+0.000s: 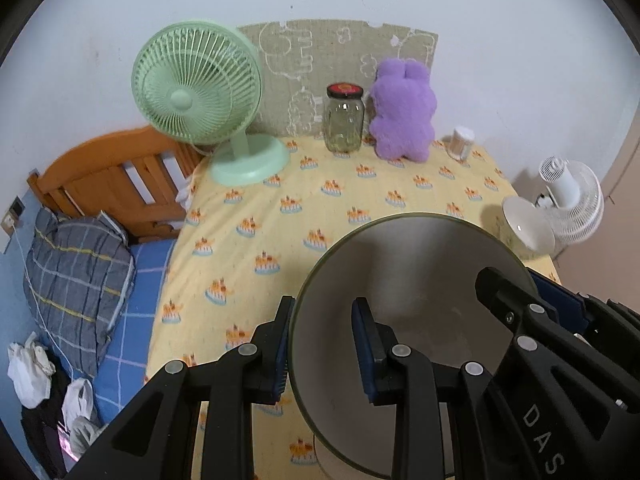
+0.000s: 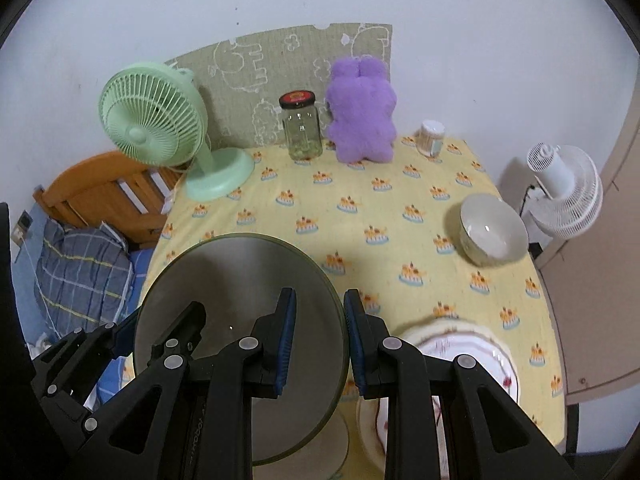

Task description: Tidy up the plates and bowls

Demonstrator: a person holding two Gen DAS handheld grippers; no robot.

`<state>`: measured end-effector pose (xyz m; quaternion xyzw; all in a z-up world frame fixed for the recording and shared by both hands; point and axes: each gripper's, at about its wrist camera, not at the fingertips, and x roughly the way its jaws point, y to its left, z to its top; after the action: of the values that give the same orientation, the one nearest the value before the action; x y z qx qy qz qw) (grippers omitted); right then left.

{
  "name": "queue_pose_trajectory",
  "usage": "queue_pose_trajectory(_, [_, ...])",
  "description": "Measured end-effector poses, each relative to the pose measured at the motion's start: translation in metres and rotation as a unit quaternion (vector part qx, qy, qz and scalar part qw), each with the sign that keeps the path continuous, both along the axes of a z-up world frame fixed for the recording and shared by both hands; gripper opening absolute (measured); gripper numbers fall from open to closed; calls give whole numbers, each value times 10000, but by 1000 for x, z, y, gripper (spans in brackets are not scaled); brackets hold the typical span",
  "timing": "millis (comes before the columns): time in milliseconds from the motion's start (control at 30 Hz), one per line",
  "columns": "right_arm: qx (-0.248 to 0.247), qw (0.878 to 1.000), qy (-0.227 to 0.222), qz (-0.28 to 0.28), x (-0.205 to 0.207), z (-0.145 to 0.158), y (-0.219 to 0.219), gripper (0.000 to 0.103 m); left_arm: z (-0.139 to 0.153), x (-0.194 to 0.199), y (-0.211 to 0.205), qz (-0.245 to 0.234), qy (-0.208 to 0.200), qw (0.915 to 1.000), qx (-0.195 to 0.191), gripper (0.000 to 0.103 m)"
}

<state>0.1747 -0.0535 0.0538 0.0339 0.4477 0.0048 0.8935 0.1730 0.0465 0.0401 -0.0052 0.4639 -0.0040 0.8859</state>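
A large grey bowl with a green rim is held above the yellow tablecloth. My left gripper is shut on its left rim, one finger inside and one outside. My right gripper is shut on its right rim; it also shows at the right in the left wrist view. A small white bowl stands at the table's right side. A white plate with red pattern lies under my right gripper near the front edge. Another pale dish shows below the held bowl.
A green fan, a glass jar, a purple plush toy and a small container stand along the table's back. A white fan stands beyond the right edge. A bed lies at left.
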Motion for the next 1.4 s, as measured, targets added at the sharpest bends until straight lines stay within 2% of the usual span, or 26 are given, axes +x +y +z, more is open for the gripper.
queue_pose_trajectory(233, [46, 9999, 122, -80, -33, -20, 5, 28, -21, -29, 1, -98, 141, 9998, -32, 27])
queue_pose_trajectory(433, [-89, 9993, 320, -152, -49, -41, 6, 28, -42, -44, 1, -148, 397, 9988, -261, 27])
queue_pose_trajectory(1033, [-108, 9949, 977, -212, -50, -94, 6, 28, -99, -46, 3, -333, 1119, 9926, -338, 27])
queue_pose_trajectory(1400, [-40, 9925, 1202, -217, -38, -112, 0, 28, -114, -35, 0, -362, 1334, 9901, -265, 27])
